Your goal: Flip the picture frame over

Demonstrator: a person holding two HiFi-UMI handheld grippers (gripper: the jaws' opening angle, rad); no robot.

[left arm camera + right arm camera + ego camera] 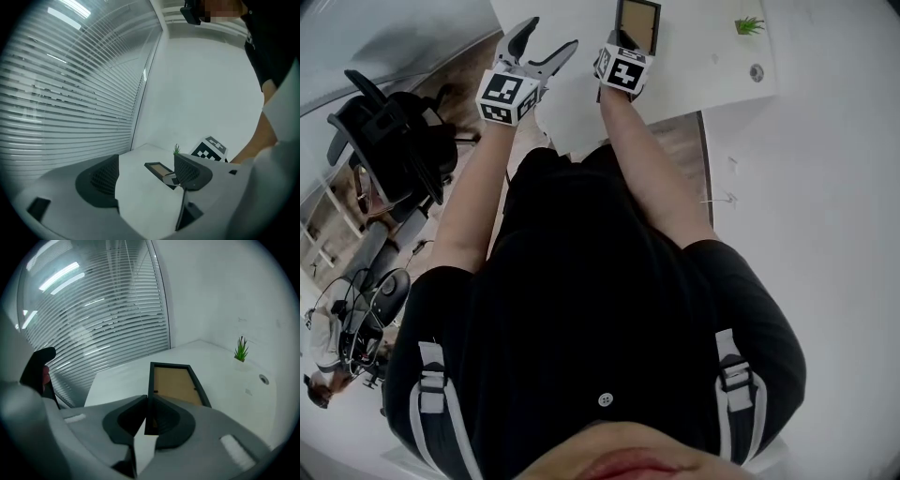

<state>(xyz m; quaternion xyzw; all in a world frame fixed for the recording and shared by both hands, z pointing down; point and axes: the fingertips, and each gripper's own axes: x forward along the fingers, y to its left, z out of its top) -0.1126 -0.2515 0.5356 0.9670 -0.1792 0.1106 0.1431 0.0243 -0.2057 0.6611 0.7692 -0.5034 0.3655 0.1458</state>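
**Inspection: right claw clamped on frame rail, left claw empty**

1. Right claw (146,403): my jaws are drawn narrow and pressed on the picture frame (176,384). They pinch the dark left-hand rail close to its near corner, one pad on each side of the rail. In the head view this claw sits at 12 o'clock, with its marker cube (624,68) just below the frame.

2. Picture frame: a dark rectangular border around a brown backing board, and the brown side faces the cameras. In the right gripper view it runs away from my jaws toward 12 o'clock, over the white surface (122,376). I cannot tell whether its far edge touches the surface.

3. Left claw (542,49): my jaws stand wide apart with nothing between them except bare surface. In the head view it is at 11 o'clock, just beside the right claw and apart from the frame. In the left gripper view the frame lies ahead, toward the right-hand jaw.

4. Surroundings: a small green plant (748,25) stands on the surface at 1 o'clock in the head view, well apart from the frame. A black office chair (394,141) is off the surface at 9 o'clock. Slatted blinds (93,319) fill the 10 o'clock side of the right gripper view.
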